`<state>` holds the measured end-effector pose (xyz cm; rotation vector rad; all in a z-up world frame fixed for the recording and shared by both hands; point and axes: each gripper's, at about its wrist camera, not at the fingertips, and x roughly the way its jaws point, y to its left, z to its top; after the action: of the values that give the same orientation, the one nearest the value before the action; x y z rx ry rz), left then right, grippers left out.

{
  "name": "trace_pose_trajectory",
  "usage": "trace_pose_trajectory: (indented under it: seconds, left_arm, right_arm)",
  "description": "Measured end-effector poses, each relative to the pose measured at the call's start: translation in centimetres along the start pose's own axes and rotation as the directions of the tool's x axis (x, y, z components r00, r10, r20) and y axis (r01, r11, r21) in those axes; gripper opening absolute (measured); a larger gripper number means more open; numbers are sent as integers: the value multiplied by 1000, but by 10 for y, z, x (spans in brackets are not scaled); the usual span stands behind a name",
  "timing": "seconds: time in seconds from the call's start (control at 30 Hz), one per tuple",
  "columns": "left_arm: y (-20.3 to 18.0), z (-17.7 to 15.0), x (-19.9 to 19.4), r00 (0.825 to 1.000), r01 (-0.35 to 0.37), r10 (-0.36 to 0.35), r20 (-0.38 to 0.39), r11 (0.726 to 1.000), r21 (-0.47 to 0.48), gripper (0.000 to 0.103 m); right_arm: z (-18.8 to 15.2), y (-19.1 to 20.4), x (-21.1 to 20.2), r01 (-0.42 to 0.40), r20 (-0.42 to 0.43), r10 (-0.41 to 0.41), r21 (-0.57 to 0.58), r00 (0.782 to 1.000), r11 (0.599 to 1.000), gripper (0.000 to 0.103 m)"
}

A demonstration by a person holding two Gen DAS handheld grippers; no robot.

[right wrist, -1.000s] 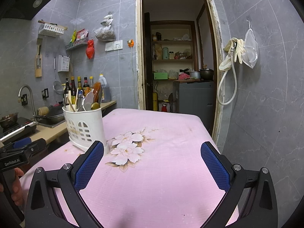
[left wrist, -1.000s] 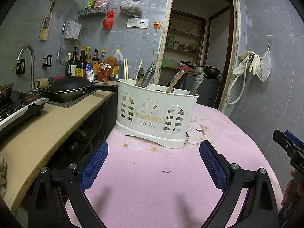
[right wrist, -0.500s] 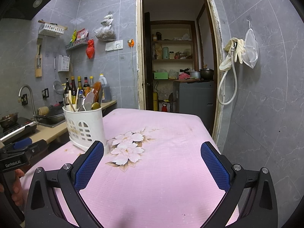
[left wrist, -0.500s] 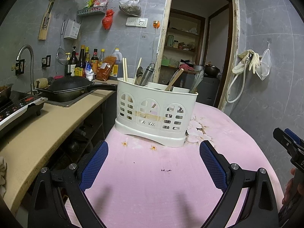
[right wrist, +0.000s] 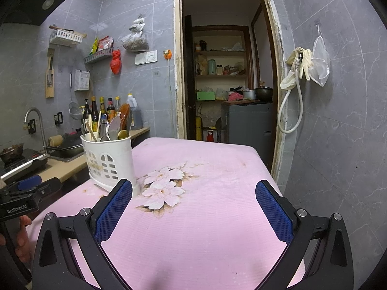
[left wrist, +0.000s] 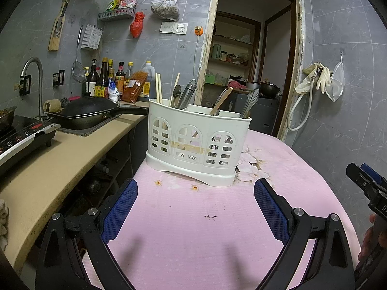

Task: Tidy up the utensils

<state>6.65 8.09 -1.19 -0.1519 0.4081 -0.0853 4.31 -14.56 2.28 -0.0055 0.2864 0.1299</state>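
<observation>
A white plastic utensil caddy (left wrist: 197, 145) (right wrist: 110, 163) stands on the pink tablecloth (left wrist: 205, 229) near its far left edge. Chopsticks (left wrist: 158, 88), a spoon (left wrist: 176, 95), a metal-handled tool (left wrist: 187, 93), a wooden spatula (left wrist: 221, 100) and a metal ladle (left wrist: 250, 101) stick up out of it. My left gripper (left wrist: 196, 201) hovers open just in front of the caddy, nothing between its blue pads. My right gripper (right wrist: 193, 204) is open over the flower print, with the caddy off to its left.
A beige counter (left wrist: 55, 154) runs along the left with a wok (left wrist: 87, 111), an induction cooker (left wrist: 21, 137), a tap and sauce bottles (left wrist: 108, 79). An open doorway (right wrist: 225, 84) lies beyond the table. A tiled wall with a hose (right wrist: 295, 101) is on the right.
The left gripper has tilted slightly, so the caddy sits a touch higher in its view. The right gripper has held still.
</observation>
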Motion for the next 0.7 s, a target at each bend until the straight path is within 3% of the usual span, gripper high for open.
trace_pose_trajectory:
  seconds: [0.7]
  left_arm:
    - [-2, 0, -2, 999, -37, 36, 22, 998, 45, 94]
  right_arm:
    - [-1, 5, -2, -3, -6, 3, -1, 1000, 1000, 103]
